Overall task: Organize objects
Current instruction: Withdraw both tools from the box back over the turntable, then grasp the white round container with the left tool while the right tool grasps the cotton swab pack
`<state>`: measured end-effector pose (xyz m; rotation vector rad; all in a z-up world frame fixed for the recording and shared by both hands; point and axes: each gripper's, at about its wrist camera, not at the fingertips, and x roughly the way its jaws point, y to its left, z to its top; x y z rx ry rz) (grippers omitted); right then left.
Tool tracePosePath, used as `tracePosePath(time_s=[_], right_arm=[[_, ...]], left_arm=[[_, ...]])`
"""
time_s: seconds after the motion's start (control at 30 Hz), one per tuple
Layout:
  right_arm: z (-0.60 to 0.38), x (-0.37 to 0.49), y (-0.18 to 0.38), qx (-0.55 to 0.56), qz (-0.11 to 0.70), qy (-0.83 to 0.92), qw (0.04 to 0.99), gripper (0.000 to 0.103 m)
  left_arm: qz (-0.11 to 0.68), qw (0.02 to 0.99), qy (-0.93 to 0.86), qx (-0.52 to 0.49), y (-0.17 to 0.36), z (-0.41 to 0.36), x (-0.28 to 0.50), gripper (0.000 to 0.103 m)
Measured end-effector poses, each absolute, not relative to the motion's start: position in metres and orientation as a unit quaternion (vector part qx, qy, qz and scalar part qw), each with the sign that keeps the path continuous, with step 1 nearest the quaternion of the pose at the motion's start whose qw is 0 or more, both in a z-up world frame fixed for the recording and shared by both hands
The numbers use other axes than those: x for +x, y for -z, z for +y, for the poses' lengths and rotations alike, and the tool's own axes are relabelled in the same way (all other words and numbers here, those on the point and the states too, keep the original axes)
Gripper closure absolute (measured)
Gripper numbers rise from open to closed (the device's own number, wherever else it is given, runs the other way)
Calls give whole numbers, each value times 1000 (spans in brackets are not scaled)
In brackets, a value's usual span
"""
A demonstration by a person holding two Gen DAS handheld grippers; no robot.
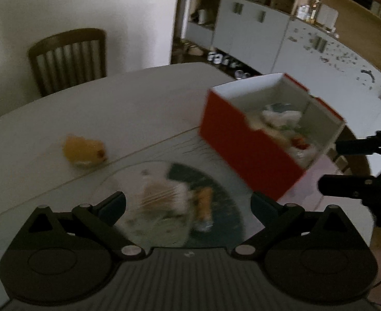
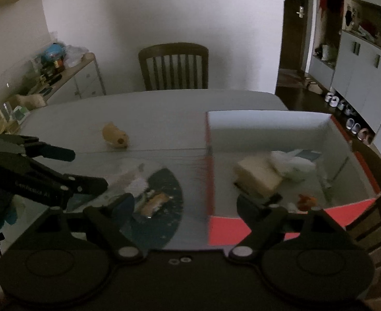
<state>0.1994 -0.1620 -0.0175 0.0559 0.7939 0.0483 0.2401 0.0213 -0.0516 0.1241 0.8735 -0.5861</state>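
Nearest the left wrist camera, the left gripper (image 1: 188, 202) stands with its jaws spread wide and nothing between them. It hangs over a round glass plate (image 1: 224, 223) with a dark middle. On that plate, ahead of the fingers toward 12 o'clock, lie a blurred pale bundle of thin sticks (image 1: 162, 197) and a small orange packet (image 1: 203, 204) just beside it; motion blur hides what they are exactly.

At 2 o'clock from the left gripper sits an open red box (image 1: 242, 145) with white inner walls, resting near the table's right edge. Inside it lies a jumble of pale things: in the right wrist view, a tan block (image 2: 258, 178), white crumpled wrapping (image 2: 289, 165) touching it, and a small orange-red item (image 2: 305, 202) near the front wall.

At 10 o'clock from the left gripper, a yellow plush toy (image 1: 84, 151) lies alone on the white table (image 1: 112, 111), well apart from the box.

In its own view, the right gripper (image 2: 193, 204) is released, jaws wide, gripping nothing. Its left finger hangs over the plate near the orange packet, and its right finger stands in front of the box's near wall; whether it touches the box I cannot tell. A wooden chair (image 2: 173, 66) stands at 12 o'clock beyond the table.
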Motion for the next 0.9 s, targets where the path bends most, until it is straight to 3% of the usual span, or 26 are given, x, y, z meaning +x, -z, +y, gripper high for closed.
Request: tracePosePath(time_s=[0.4, 0.9], right_arm=[[-108, 231, 48, -3, 418, -34, 908, 17], [-94, 291, 85, -27, 462, -53, 885, 17]], left_arm=[[421, 874, 233, 69, 78, 81, 260, 0], [419, 853, 286, 121, 142, 45, 250, 0]])
